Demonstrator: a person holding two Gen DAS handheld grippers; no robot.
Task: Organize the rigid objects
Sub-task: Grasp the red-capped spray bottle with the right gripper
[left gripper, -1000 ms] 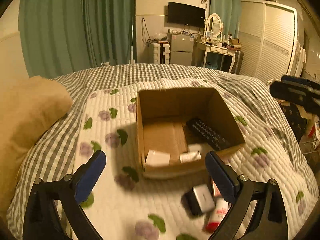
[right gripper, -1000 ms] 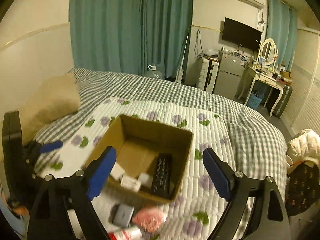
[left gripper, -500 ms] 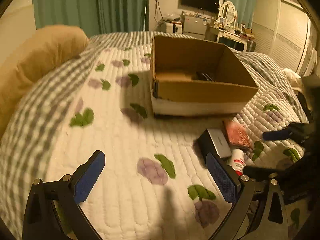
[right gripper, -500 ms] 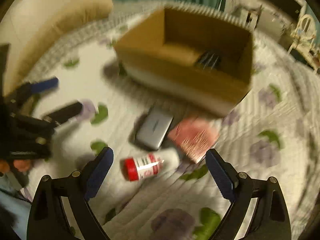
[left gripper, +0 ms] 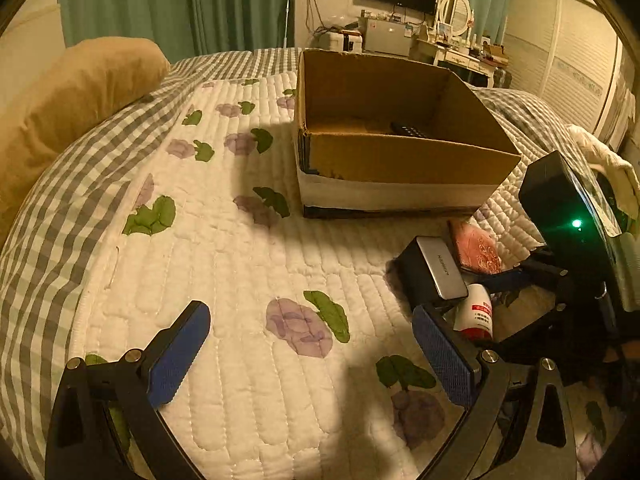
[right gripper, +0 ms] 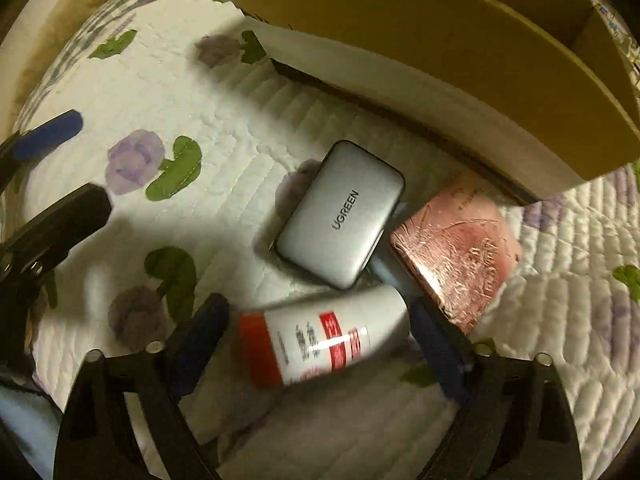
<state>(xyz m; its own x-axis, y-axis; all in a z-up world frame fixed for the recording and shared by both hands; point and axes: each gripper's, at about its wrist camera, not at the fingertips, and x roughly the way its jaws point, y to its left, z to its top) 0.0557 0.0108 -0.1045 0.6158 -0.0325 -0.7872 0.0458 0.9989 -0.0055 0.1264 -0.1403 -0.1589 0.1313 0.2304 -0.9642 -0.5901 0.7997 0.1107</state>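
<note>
A cardboard box [left gripper: 400, 156] stands on the quilted bed, with a black remote [left gripper: 408, 131] inside. In front of it lie a grey UGREEN charger [right gripper: 340, 216], a pink packet [right gripper: 456, 240] and a white bottle with a red cap [right gripper: 320, 340]. My right gripper [right gripper: 320, 336] is open, low over the bed, its fingers on either side of the bottle; I cannot tell if they touch it. My left gripper [left gripper: 312, 344] is open and empty over bare quilt, left of these objects. The charger [left gripper: 436, 272], packet [left gripper: 478, 246] and bottle [left gripper: 476, 312] also show in the left wrist view.
A tan pillow [left gripper: 72, 92] lies at the bed's left. The right gripper's body [left gripper: 572, 240] with a green light sits right of the objects. The left gripper's fingers [right gripper: 48, 136] show at the left edge. Furniture and curtains stand behind the bed.
Both grippers have come down toward the bed. The right gripper has closed in on the bottle until its open fingers straddle it. The left gripper has lowered slightly.
</note>
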